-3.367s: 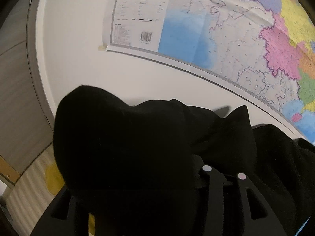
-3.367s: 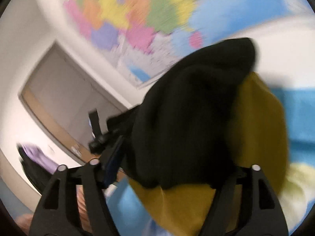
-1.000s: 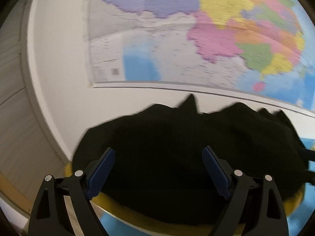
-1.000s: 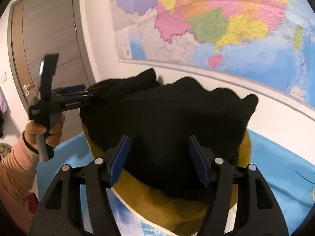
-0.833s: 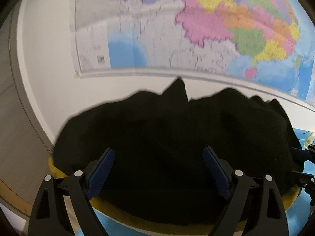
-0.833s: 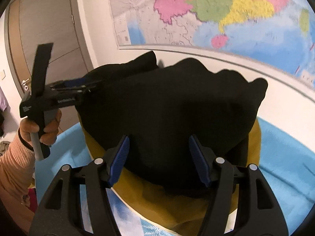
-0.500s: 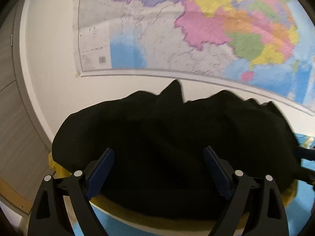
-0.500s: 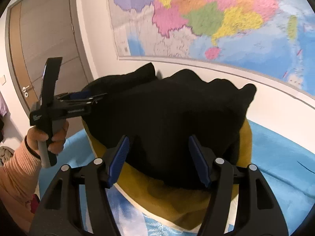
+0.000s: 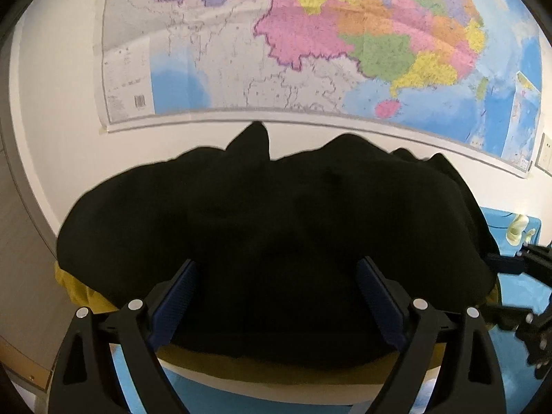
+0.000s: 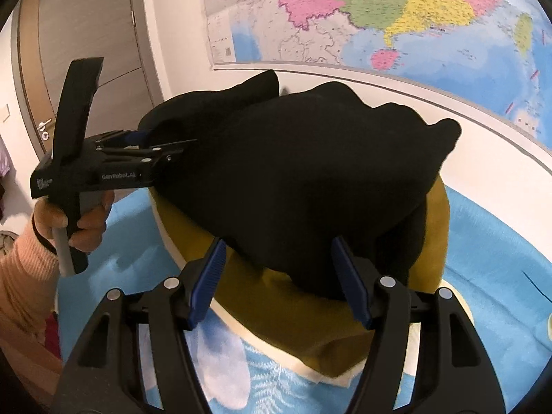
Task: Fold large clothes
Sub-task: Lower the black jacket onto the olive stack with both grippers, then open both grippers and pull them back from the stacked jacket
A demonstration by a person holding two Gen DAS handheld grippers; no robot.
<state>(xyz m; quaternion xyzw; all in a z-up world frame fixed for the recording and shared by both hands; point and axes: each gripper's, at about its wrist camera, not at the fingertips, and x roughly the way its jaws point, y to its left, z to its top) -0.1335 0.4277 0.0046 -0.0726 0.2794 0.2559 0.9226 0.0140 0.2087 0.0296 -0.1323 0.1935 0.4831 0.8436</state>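
Black garment [image 9: 276, 227], bulky and bunched into a rounded heap, rests on top of a mustard-yellow folded garment [image 10: 310, 324], which in turn lies on a blue patterned bedspread [image 10: 490, 276]. Taking the black garment as landmark: its upper outline is lumpy, with one pointed peak toward the wall, and no flat panel, straight edge or clean crease can be made out on it (the fabric is too dark to show seams or sleeves). By this evidence the black piece is judged gathered and set down but not yet folded flat; the mustard piece beneath it looks to be a finished rectangular fold. Smoothing and squaring the black heap appears to be what is left.

Left gripper [image 9: 276, 305] sits at the near edge of the black garment with its blue-padded jaws spread wide, the cloth showing between them but nothing pinched. In the right wrist view the same tool is seen from the side at the heap's left end, held in the person's hand [image 10: 84, 220]. Right gripper [image 10: 279, 281] stands at the heap's other near side, its jaws likewise wide apart and holding nothing, the pads just short of the cloth.

Behind the black garment rises a white wall bearing a coloured map [image 9: 310, 45]; to its left, a grey-brown door [image 10: 89, 34] with a handle.
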